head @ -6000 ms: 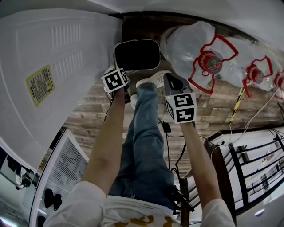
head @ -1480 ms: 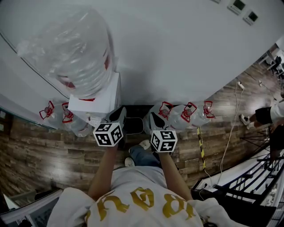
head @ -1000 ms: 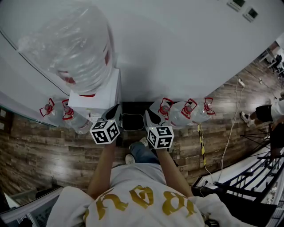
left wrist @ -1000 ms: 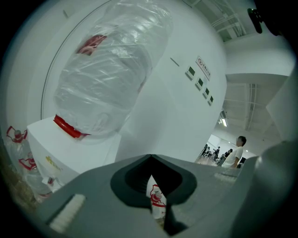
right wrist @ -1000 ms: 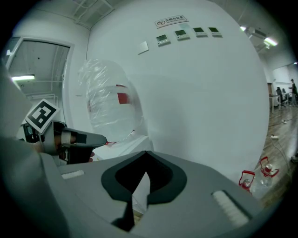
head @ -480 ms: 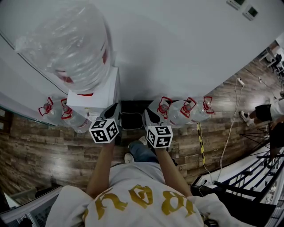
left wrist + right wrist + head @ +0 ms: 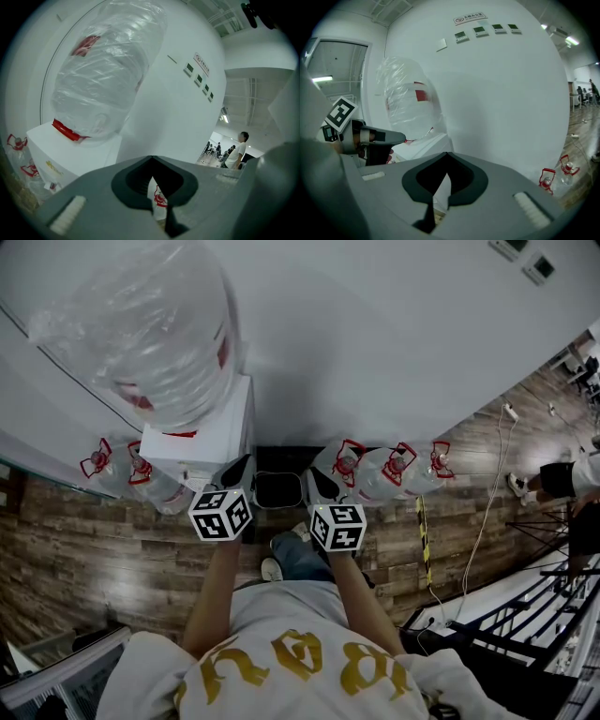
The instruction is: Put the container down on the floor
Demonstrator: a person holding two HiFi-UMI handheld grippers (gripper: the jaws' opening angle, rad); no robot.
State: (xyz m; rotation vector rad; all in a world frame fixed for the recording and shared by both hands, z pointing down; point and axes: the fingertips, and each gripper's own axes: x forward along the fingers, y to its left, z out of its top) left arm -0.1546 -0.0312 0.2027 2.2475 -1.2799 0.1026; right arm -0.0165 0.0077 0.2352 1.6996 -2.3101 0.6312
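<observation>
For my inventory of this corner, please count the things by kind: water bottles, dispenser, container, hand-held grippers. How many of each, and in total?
Water bottles on the floor: 5
Water dispenser: 1
Wrapped water bottle on top of it: 1
Black container: 1
Hand-held grippers: 2, the left hand-held gripper and the right hand-held gripper
Total: 10

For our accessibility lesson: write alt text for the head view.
Seen from above, a person holds the left gripper and right gripper side by side above a dark container by a white wall. A dispenser with a wrapped bottle stands at left; red-handled bottles line the wood floor.
</observation>
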